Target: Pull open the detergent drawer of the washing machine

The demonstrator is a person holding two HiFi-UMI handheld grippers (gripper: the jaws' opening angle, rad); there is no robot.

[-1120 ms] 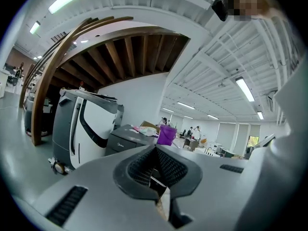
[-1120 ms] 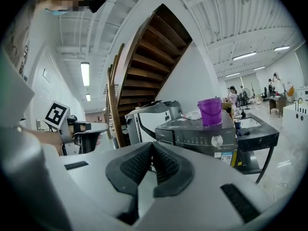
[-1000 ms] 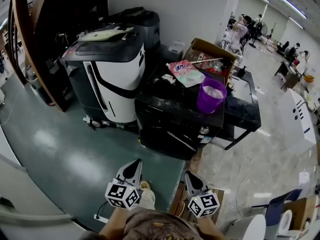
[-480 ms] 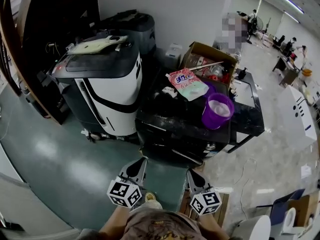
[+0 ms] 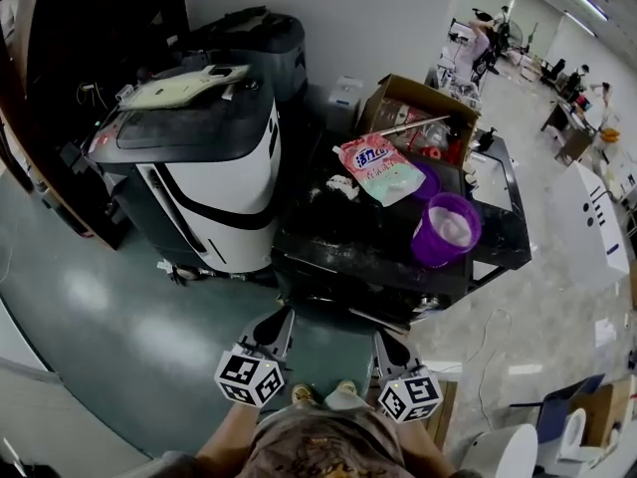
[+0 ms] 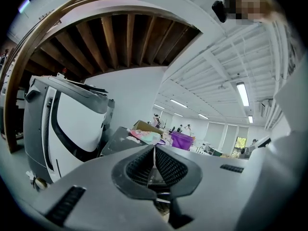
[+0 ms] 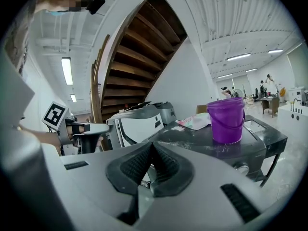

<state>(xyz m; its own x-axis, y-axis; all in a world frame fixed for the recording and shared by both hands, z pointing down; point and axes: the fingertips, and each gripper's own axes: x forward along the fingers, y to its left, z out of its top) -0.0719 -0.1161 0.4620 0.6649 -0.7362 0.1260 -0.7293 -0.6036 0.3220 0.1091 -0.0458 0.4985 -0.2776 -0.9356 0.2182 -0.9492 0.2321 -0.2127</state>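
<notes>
2 grippers sit low in the head view, both on the near side of the washer (image 5: pixel 368 232), apart from it and pointing at its dark front. On the left gripper (image 5: pixel 280 319) the ribbed jaws are pressed together with nothing between them. The right gripper (image 5: pixel 384 341) matches it, jaws together and empty. The washer is a black box with a dusty top, and its front faces the person. 1 round knob (image 5: pixel 430 307) shows at the right end of that front. The drawer cannot be picked out there, since the front is dark and seen steeply from above, so I cannot tell whether it is in or out. On the washer's top, 1 purple bucket (image 5: pixel 445 229) stands upright near the right front corner. 1 pink-and-green bag (image 5: pixel 383 167) lies flat toward the back of the top. 1 brown box (image 5: pixel 418 108) sits open at the washer's back edge. Just beside the washer's left side stands 1 white-and-grey machine (image 5: pixel 214 157) with a flat pale sheet on its lid. 2 shoes (image 5: pixel 343 394) show on the floor in front of the washer, between the grippers.
</notes>
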